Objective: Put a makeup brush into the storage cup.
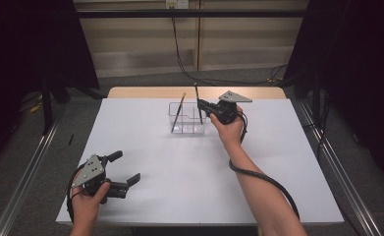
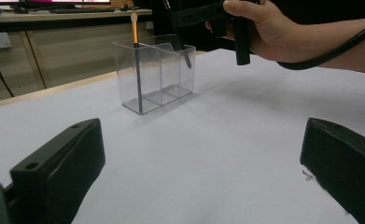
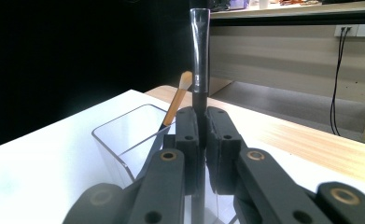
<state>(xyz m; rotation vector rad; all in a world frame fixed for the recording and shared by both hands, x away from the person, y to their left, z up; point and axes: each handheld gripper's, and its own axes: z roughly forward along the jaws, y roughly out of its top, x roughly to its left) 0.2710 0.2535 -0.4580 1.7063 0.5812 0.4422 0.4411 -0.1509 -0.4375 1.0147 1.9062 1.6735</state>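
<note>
Holding a black brush (image 1: 198, 101) clamped over the clear organizer (image 1: 187, 129), the right tool (image 1: 204, 107) hasn't released it; the orange brush (image 1: 178, 112) is already in, and the left tool (image 1: 125, 169) waits open, empty.

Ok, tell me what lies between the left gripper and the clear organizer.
Nothing: in the high view only bare white table separates the open left gripper from the clear organizer. The left gripper view shows the same bare stretch.
</note>
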